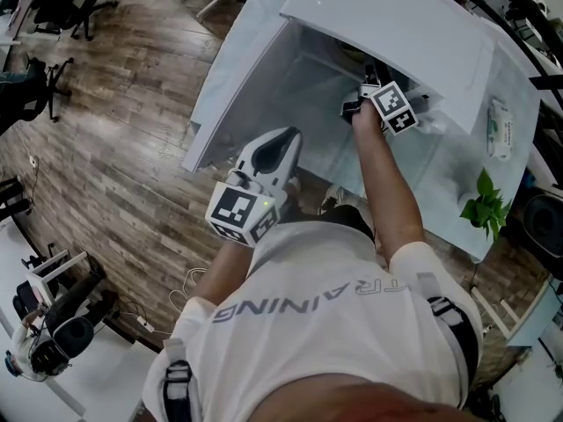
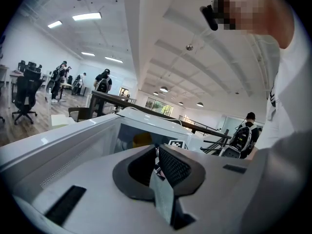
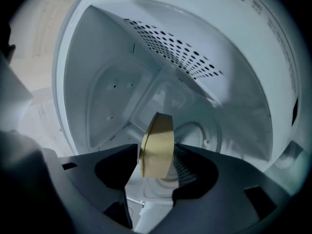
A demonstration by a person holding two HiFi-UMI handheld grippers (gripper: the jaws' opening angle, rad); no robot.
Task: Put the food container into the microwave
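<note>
While the head view looks down on the person's white shirt and shows the right gripper [image 1: 387,105] reaching into the open white microwave [image 1: 387,16] on the pale surface [image 1: 440,187], it hides what this gripper carries; only the right gripper view answers this. There the tan food container [image 3: 158,130] stands on its edge between the jaws, which are fairly wide apart and press on it from both sides. It is inside the cavity, in front of the round turntable hub [image 3: 195,133]; whether it touches the cavity floor I cannot tell, because the jaws cover its lower edge. The left gripper [image 1: 283,143] is outside, before the microwave, well apart from the right one. Its own view shows its jaws closed together with nothing clearly between them, and behind them the microwave opening with a small yellow patch [image 2: 142,139], too small to name. People [image 2: 102,84] and office chairs [image 2: 24,96] far behind appear only in this view.
</note>
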